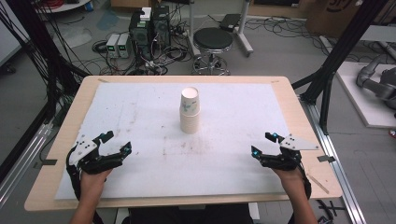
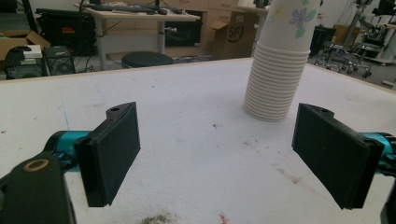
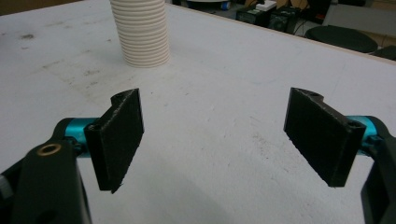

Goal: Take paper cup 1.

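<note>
A tall stack of white paper cups [image 1: 189, 111] with a flower print stands upright on the white mat near the table's middle. In the left gripper view the cup stack [image 2: 279, 65] rises ahead and to the right. The right gripper view has the cup stack [image 3: 141, 32] at the upper left. My left gripper [image 1: 116, 142] rests near the front left of the mat, jaws wide apart and empty. My right gripper [image 1: 263, 143] sits at the front right, also open and empty. Both are well short of the cups.
The white mat [image 1: 140, 116] covers most of the wooden table [image 1: 294, 107]. Beyond the far edge stand a black stool [image 1: 212, 42], computer boxes [image 1: 149, 28] and tangled cables on the floor. Dark specks stain the mat [image 2: 210, 154].
</note>
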`<control>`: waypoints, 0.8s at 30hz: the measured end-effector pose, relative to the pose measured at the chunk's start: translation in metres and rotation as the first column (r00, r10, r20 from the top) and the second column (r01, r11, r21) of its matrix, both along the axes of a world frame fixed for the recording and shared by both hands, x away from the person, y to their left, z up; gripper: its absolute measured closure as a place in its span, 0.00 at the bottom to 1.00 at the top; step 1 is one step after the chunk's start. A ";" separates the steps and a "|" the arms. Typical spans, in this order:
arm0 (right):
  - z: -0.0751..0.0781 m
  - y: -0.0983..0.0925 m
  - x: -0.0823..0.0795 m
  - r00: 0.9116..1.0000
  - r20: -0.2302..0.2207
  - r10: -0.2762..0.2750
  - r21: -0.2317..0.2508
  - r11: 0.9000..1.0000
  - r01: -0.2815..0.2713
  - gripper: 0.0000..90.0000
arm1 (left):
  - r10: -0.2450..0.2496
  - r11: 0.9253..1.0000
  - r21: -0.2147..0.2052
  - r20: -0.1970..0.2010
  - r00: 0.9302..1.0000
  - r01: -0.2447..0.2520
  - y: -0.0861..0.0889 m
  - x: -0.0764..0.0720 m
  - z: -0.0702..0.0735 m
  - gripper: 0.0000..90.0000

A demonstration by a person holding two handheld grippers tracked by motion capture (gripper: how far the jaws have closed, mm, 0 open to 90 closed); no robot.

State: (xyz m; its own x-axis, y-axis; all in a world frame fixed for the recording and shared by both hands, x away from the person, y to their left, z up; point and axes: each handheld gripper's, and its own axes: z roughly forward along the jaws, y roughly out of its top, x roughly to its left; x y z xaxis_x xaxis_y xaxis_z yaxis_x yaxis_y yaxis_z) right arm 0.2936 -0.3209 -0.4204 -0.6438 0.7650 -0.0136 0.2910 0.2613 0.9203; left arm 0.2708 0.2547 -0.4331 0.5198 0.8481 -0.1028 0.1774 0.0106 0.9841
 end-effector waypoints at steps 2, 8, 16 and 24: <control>-0.001 0.000 0.000 1.000 -0.001 0.001 -0.002 1.000 -0.001 0.23 | -0.002 1.000 -0.002 -0.001 1.000 0.002 -0.001 0.000 0.000 0.17; -0.002 0.000 0.002 1.000 0.000 0.003 0.000 1.000 -0.003 0.23 | -0.003 1.000 -0.006 -0.002 1.000 0.003 -0.002 0.002 -0.001 0.17; -0.002 -0.001 0.000 1.000 -0.010 0.006 0.001 1.000 -0.006 0.23 | -0.040 0.999 0.003 -0.004 0.999 0.040 -0.008 0.001 0.001 0.17; 0.001 -0.003 -0.001 1.000 0.004 -0.009 -0.001 1.000 0.009 0.23 | -0.040 0.999 0.004 -0.003 0.999 0.040 -0.009 -0.003 0.002 0.17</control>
State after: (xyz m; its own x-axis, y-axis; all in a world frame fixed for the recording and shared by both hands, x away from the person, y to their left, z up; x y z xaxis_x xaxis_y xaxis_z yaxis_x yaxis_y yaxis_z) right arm 0.2924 -0.3234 -0.4198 -0.6365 0.7711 -0.0168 0.2896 0.2591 0.9214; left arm 0.2675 0.2460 -0.4316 0.5531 0.8270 -0.1012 0.1804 -0.0003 0.9836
